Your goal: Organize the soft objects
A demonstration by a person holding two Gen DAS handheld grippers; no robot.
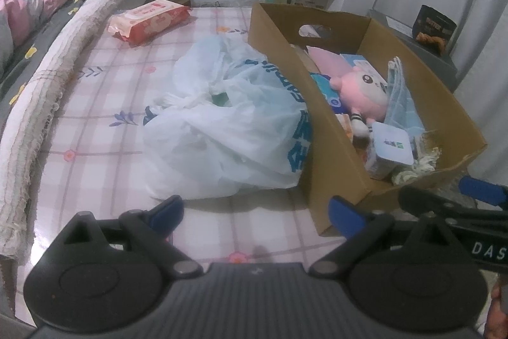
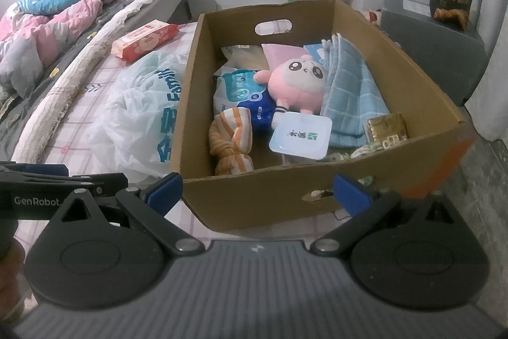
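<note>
Right wrist: pink plush [image 2: 293, 84] in cardboard box [image 2: 412, 94]

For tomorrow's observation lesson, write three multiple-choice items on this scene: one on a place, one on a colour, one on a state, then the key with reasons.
1. Where does the pink plush toy lie?
A. in the cardboard box
B. on the bed
C. inside the plastic bag

2. What colour is the folded towel in the box?
A. red
B. light blue
C. black

3. How does the right claw stand?
A. shut on the toy
B. shut on the box
C. open, holding nothing

Key: A, the toy lies among the box's contents; B, its checked cloth is light blue; C, its fingers stand wide apart before the box.
</note>
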